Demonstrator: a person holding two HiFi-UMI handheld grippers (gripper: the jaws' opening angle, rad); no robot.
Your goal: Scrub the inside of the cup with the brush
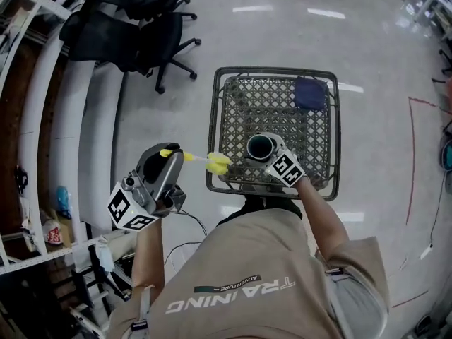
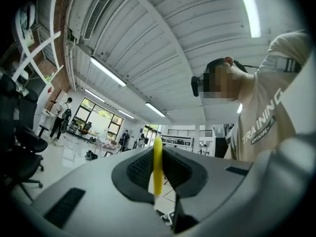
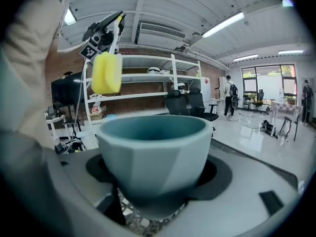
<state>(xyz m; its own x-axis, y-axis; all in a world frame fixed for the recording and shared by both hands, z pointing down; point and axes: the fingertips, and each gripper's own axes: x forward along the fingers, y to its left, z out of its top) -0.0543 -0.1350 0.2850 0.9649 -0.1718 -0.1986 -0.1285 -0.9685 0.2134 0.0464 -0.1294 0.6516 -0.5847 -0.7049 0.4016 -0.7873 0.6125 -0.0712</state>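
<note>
Scrubbing not yet begun: left gripper (image 1: 168, 162) clamps brush (image 1: 217, 163), its head just outside cup (image 1: 261, 147) clamped in right gripper (image 1: 268, 157).

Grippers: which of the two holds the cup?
The right gripper: its jaws are closed on the teal cup. The left gripper instead clamps the yellow brush.

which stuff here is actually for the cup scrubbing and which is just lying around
For the job:
- cup, gripped in the right tool
- yellow brush, gripped in the left tool

Just lying about:
- dark blue square item in the mesh basket
- office chairs
- white shelving
</note>
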